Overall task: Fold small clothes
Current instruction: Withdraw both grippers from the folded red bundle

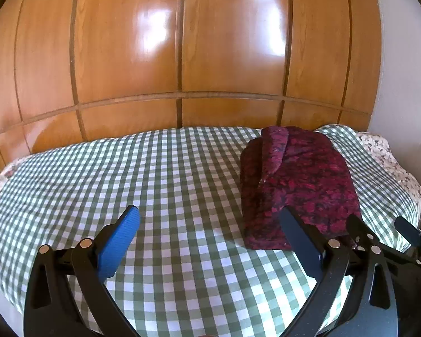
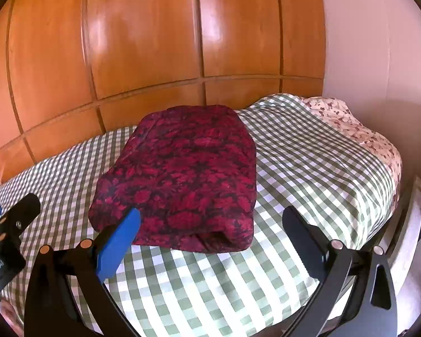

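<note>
Both spread grippers (image 1: pixel 210 224) (image 2: pixel 210 224) seemingly hover before folded garment (image 2: pixel 182 174).

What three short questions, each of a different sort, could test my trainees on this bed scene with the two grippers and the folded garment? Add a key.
1. True or false: the left gripper is shut on the dark red patterned garment.
2. Which lies under the garment: A) a bare wooden floor, B) a green checked bedsheet, C) a blue towel?
3. Fill in: behind the bed stands a glossy ____ wardrobe.

Key: 1 false, both the left and the right gripper are open and empty; 2 B; 3 wooden.
</note>
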`<state>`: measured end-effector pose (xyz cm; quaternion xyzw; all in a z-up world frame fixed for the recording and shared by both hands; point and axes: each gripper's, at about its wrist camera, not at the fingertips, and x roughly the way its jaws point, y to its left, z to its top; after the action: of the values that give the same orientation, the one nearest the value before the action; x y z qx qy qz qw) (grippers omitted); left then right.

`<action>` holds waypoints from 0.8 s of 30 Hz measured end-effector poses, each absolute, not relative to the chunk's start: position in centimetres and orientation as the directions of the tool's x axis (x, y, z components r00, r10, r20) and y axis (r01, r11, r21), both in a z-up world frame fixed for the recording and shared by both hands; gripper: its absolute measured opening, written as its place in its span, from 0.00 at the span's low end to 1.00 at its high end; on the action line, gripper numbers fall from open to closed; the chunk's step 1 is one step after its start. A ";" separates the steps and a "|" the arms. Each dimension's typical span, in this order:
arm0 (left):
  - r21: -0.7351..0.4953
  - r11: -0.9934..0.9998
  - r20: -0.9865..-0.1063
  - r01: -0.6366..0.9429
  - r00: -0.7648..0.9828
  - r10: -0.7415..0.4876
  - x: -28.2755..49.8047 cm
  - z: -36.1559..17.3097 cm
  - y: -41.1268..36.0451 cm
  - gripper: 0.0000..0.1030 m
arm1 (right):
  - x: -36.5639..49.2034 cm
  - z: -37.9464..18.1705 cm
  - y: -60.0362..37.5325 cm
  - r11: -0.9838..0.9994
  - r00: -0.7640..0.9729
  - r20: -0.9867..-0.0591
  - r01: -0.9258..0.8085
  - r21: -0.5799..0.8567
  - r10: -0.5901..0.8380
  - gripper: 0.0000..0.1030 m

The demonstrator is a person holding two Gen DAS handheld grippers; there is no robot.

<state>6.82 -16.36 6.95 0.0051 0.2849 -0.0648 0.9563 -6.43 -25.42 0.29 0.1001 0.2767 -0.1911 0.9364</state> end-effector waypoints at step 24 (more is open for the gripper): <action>-0.038 0.997 -0.539 0.071 0.838 -0.080 6.6 6.4 -15.0 0.96 | -6.1 0.0 -25.1 0.920 0.776 -0.568 0.383 0.083 -0.272 0.98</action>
<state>6.60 -14.95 6.36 -0.0083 0.2815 -0.0394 0.9587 -6.08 -25.13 -0.04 0.0972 0.2851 -0.1747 0.9374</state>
